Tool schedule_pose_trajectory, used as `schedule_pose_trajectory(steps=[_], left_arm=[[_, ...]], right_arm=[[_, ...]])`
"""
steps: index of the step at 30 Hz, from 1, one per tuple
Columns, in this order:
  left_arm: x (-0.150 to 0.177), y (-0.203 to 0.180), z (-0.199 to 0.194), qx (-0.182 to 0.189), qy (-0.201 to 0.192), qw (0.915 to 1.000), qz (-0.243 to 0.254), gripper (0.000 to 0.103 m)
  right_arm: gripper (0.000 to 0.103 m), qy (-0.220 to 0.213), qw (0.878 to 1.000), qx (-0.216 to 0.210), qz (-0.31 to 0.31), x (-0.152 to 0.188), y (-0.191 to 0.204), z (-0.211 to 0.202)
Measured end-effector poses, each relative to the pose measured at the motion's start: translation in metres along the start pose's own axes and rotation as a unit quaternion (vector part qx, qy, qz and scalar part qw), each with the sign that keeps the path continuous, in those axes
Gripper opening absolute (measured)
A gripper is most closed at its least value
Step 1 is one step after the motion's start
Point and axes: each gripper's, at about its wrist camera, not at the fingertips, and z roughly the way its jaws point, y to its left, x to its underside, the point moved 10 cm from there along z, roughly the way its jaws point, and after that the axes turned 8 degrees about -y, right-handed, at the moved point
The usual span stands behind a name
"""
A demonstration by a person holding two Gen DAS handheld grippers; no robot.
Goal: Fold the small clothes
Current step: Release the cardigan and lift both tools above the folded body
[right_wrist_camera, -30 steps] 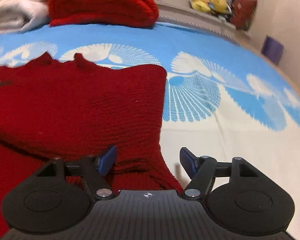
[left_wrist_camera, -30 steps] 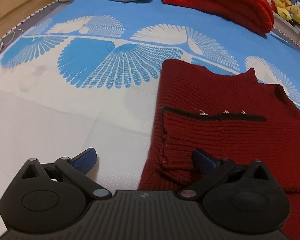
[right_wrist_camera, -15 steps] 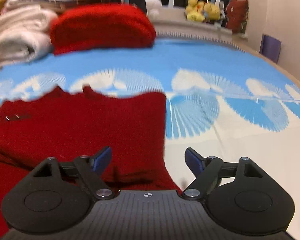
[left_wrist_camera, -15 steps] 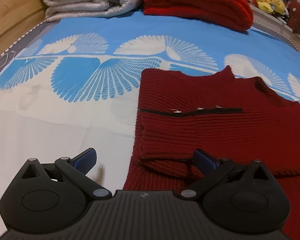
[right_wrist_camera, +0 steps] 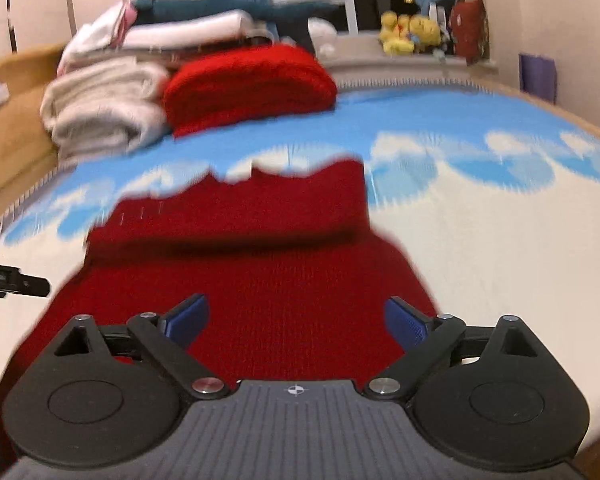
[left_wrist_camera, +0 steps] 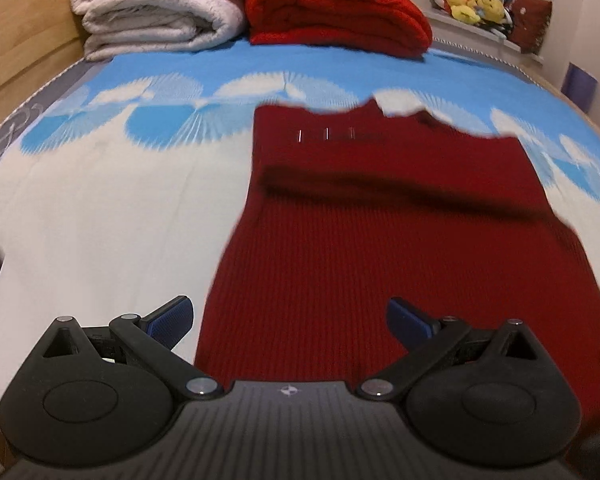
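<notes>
A dark red knitted sweater (left_wrist_camera: 380,248) lies flat on the bed, its sleeves folded across the chest in a band below the collar. It also shows in the right wrist view (right_wrist_camera: 252,264). My left gripper (left_wrist_camera: 290,318) is open and empty, above the sweater's lower left part. My right gripper (right_wrist_camera: 296,318) is open and empty, above the sweater's lower right part. A bit of the left gripper (right_wrist_camera: 16,282) shows at the left edge of the right wrist view.
The bed has a blue and white patterned sheet (left_wrist_camera: 100,200). At its far end lie a folded cream blanket (left_wrist_camera: 156,4) and a folded bright red knit (left_wrist_camera: 336,12). A wooden bed frame (left_wrist_camera: 16,40) runs along the left. Yellow plush toys (right_wrist_camera: 410,32) sit on a ledge.
Both grippers have pulled back and risen from the sweater's folded sleeves toward its hem. Far more of the sweater and bed now shows. Both stayed open.
</notes>
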Motion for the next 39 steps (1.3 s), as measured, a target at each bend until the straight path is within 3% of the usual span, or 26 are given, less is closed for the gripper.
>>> schedule_pose_trajectory(steps=[4,9,14,39], left_arm=[[0.059,0.007,-0.035,-0.012,0.002,0.9999,0.005,0.103],[0.096,0.007,-0.054,-0.042,-0.007,0.9985,0.036,0.103],[0.103,0.008,-0.066,-0.044,-0.026,0.9979,0.040,0.103],[0.108,0.004,-0.053,-0.031,-0.002,0.9989,0.036,0.103]], right_arm=[[0.095,0.016,1.000,-0.002,0.000,0.035,0.010,-0.028],[0.095,-0.022,0.994,0.003,-0.104,0.051,0.028,-0.053],[0.096,-0.032,0.994,0.002,-0.105,0.056,0.026,-0.069],[0.096,-0.013,0.992,-0.001,-0.126,0.069,0.025,-0.065]])
